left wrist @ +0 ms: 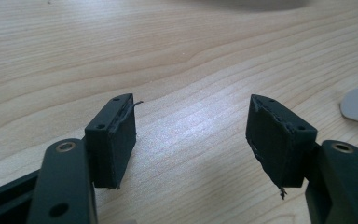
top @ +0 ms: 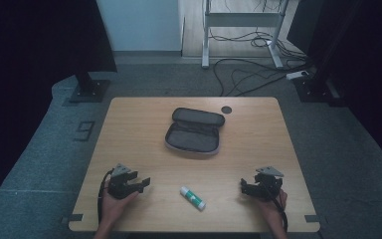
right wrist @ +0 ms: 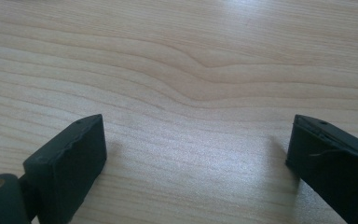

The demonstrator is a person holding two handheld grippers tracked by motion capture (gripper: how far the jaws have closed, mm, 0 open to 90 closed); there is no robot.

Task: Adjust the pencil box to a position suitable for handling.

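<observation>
Both tongs [top: 144,182] [top: 243,186] gape, glue stick [top: 193,197] lying between them.

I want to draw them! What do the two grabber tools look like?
Both the left gripper and the right gripper are black, each with two blocky, flat-faced jaws with worn edges. A grey three-cornered plate sits on top of each, and a black cable trails back from each.

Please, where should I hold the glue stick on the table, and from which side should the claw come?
Grip the glue stick across the middle of its white barrel, coming down from above. It lies flat on the table on a diagonal, green-labelled, between both claws. Turn the jaws square to its long axis. The left claw, open, looks slightly nearer.
</observation>
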